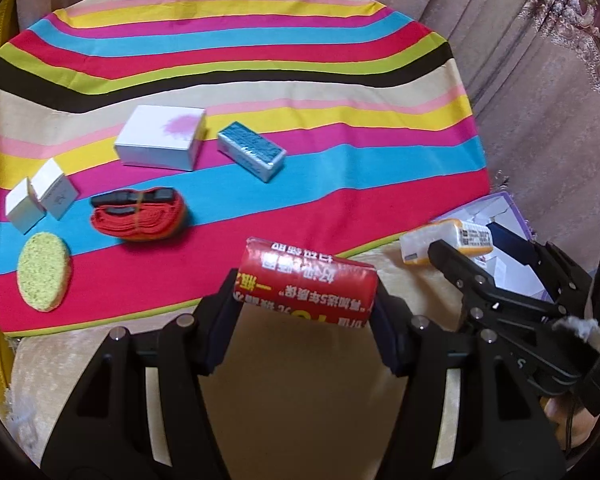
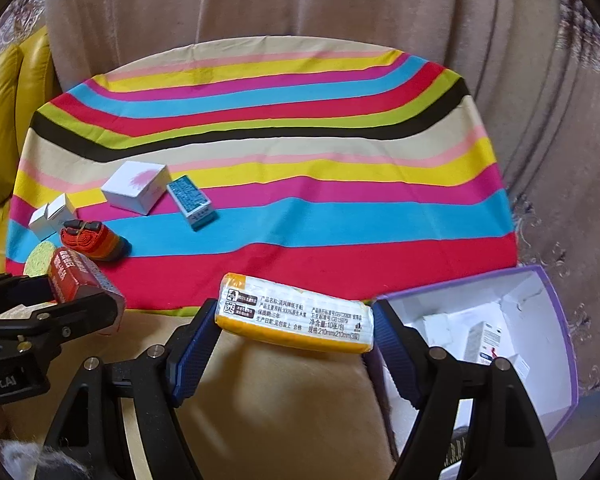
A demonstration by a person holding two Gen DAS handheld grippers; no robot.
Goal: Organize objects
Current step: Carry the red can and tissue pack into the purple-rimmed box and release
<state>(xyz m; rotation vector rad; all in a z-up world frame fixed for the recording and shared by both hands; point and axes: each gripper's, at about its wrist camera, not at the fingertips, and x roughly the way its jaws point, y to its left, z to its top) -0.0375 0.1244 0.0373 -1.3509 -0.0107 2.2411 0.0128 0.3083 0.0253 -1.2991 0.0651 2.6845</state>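
The left gripper [image 1: 305,309] clamps a red wrapped roll [image 1: 306,282] at its ends, and the right gripper [image 2: 294,338] pinches a yellow tissue pack [image 2: 296,317], both lifted over the striped cloth's [image 2: 340,216] near edge. The open purple box [image 2: 556,320] sits just right; the cloth's right half lies bare.

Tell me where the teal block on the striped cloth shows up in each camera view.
Left wrist view: the teal block lies above centre, just right of the white box with the pink smudge.
Right wrist view: the teal block lies left of centre, again just right of that box.
Shared landmark: the white box with the pink smudge.
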